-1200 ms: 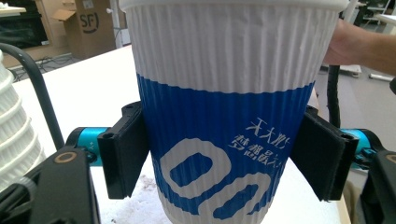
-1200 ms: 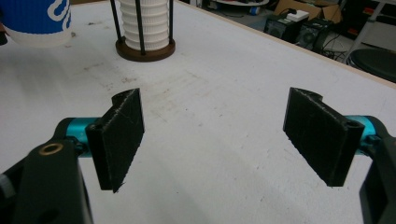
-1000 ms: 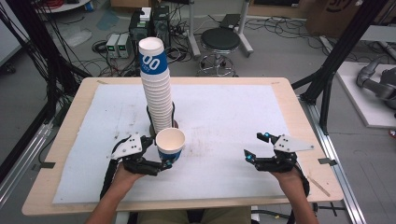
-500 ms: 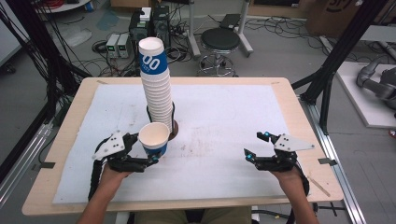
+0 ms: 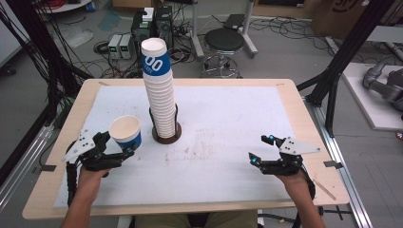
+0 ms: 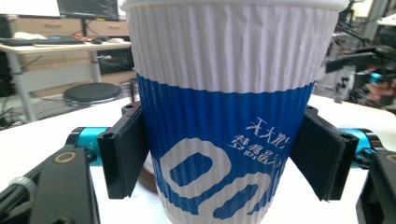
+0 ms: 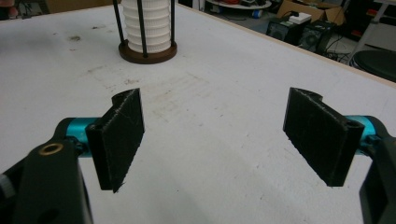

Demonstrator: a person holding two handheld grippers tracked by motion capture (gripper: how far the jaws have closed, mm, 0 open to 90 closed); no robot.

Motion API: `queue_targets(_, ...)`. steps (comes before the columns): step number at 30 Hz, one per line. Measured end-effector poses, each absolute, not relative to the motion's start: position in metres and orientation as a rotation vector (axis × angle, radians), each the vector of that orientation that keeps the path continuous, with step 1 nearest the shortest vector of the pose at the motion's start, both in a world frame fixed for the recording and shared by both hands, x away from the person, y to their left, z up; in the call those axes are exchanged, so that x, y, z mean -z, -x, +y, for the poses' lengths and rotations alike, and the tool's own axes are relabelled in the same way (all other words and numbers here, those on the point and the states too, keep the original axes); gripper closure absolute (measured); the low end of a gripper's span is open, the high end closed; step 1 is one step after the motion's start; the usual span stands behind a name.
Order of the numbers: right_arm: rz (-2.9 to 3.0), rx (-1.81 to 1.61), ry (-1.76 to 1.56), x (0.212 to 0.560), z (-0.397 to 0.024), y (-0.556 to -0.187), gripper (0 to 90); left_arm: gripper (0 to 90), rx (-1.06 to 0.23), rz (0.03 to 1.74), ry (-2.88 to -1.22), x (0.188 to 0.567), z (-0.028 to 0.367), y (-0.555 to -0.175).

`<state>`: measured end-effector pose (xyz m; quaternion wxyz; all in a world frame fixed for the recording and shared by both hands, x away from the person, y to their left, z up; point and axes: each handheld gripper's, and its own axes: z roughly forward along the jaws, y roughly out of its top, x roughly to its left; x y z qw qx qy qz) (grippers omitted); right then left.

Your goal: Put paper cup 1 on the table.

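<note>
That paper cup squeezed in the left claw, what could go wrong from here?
The left gripper clamps the ribbed paper cup by its soft sides, so a harder squeeze could dent it and a looser one could drop it. The tall cup stack in its holder stands close beside it; a careless swing might topple it.

between my left tongs (image 6: 219, 158) sits a paper cup (image 6: 229, 116), ribbed and matt, white over blue print. the pads (image 6: 126, 156) look like rough black foam, on glossy teal metal. ahead of my right tongs (image 7: 215, 135), the bench (image 7: 224, 70) is matt white, scuffed, with a pale wood edge.
</note>
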<state>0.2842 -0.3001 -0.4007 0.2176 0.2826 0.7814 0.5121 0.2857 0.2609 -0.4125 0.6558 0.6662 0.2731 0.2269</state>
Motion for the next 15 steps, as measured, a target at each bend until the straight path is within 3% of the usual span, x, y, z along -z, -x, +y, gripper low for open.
queue_targets(15, 2.169, -1.418, -0.778, 0.400, -0.298, -0.283, 21.0, 24.7, -0.567, 0.714, -1.520, 0.426, 0.282, -0.294)
